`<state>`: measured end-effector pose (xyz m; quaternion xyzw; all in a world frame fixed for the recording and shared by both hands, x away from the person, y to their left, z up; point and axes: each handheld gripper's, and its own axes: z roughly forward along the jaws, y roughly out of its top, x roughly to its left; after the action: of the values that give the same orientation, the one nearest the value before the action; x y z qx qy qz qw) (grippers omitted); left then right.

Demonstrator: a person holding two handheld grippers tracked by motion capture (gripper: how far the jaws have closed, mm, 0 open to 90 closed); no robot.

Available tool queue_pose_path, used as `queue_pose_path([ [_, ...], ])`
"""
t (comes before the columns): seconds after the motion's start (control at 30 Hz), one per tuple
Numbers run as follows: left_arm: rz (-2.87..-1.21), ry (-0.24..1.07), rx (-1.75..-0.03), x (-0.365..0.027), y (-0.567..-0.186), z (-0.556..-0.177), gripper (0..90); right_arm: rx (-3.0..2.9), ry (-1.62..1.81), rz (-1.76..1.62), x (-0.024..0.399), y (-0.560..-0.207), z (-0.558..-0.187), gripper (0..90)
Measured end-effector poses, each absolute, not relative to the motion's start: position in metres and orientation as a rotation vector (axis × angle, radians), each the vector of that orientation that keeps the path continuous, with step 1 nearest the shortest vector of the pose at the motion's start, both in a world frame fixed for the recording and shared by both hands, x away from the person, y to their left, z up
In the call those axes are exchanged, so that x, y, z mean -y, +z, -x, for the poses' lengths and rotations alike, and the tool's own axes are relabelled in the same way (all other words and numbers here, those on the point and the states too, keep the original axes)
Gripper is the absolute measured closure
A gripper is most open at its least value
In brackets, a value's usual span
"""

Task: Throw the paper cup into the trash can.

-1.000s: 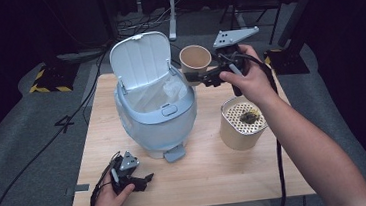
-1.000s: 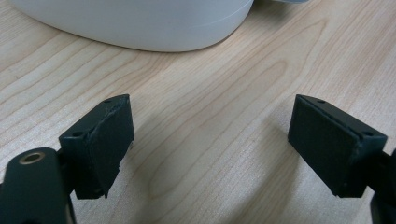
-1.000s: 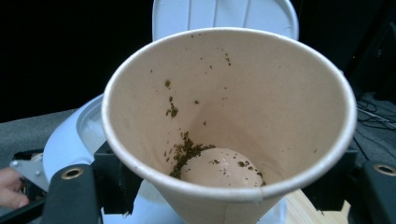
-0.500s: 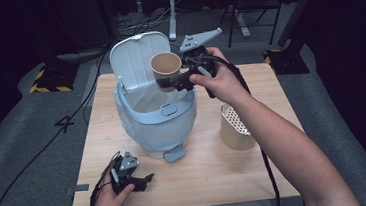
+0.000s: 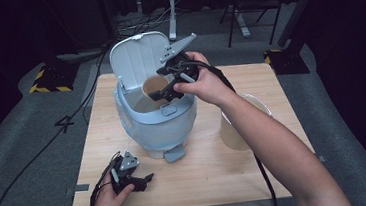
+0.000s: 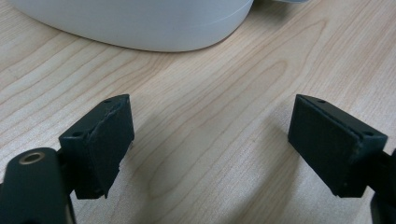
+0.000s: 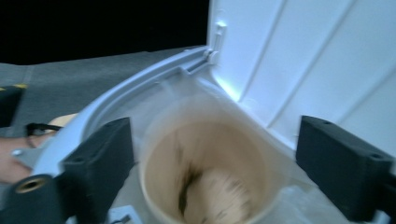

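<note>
A light-blue bin stands mid-table with its white lid swung up. A tan paper cup sits in its mouth, stained inside and blurred. My right gripper hovers over the bin mouth. Its jaws have just been opening, and the cup lies loose between them, with the right pad well clear of it. My left gripper rests open near the table's front left corner with bare wood between its pads.
A tall beige container stands right of the bin, half hidden by the right forearm. The bin's foot pedal points toward the front edge. Cables trail off the wooden table onto grey floor.
The right hand carried the cup leftward from above the beige container to over the bin. Its jaws went from shut on the cup to spread apart. The left hand stayed put.
</note>
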<state>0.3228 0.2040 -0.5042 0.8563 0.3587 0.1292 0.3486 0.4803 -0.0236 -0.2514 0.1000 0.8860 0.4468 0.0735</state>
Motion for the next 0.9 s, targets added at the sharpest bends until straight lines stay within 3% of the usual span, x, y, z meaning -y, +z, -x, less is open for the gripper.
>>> queue_pose_path([
  [0.03,-2.219,0.335,-0.930,-0.204,-0.504,-0.323,15.0,-2.645,1.344,-0.316,0.024,-0.250,-0.481,20.4],
  [0.1,-2.224,0.335,-0.927,-0.204,-0.504,-0.323,14.9,-2.643,1.363,-0.322,0.027,-0.248,-0.481,13.4],
  [0.17,-2.224,0.335,-0.927,-0.204,-0.504,-0.323,14.9,-2.638,1.389,-0.318,0.031,-0.245,-0.480,18.4],
  [0.23,-2.224,0.335,-0.927,-0.204,-0.504,-0.323,14.9,-2.622,1.402,-0.324,0.037,-0.242,-0.479,15.0],
  [0.9,-2.215,0.341,-0.945,-0.208,-0.504,-0.328,15.0,-2.483,1.440,-0.370,0.125,-0.211,-0.445,18.3],
])
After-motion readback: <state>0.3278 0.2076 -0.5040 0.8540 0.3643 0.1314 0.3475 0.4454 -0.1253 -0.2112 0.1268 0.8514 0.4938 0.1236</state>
